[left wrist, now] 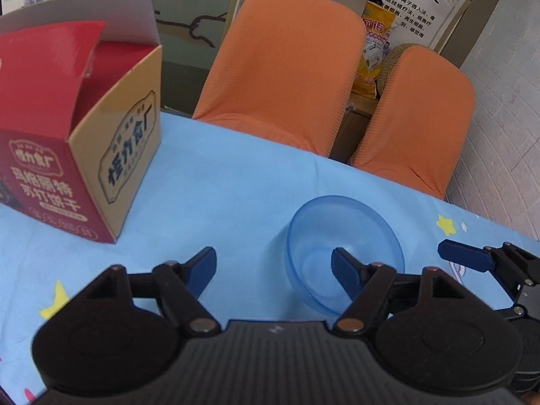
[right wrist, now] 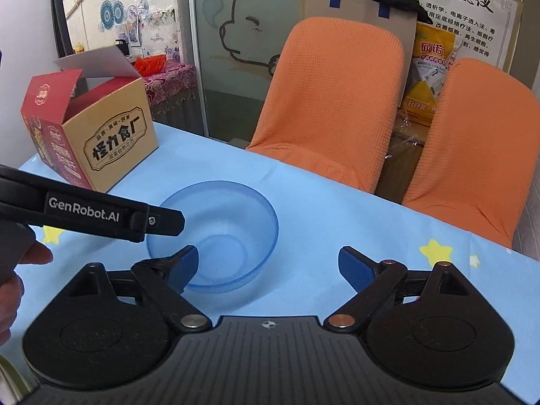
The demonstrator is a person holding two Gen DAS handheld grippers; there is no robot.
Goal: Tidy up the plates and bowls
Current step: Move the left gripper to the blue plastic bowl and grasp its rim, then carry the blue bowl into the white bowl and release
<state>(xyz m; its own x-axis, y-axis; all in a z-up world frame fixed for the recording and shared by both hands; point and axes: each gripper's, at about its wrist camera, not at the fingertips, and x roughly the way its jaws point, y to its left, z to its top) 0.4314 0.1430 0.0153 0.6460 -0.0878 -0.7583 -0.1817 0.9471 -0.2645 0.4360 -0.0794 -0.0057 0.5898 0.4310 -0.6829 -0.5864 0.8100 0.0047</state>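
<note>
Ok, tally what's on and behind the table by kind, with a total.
Blue bowls: 1
Cardboard boxes: 1
Orange chairs: 2
Total: 4

bowl (left wrist: 344, 253): we see one, translucent blue, upright, empty
place: on the blue cloth, just ahead of our right gripper (right wrist: 268, 266), toward its left finger

Both wrist views look low and close across the table (left wrist: 236, 175), sharing the bowl (left wrist: 344, 236) and chairs (right wrist: 334, 94).
</note>
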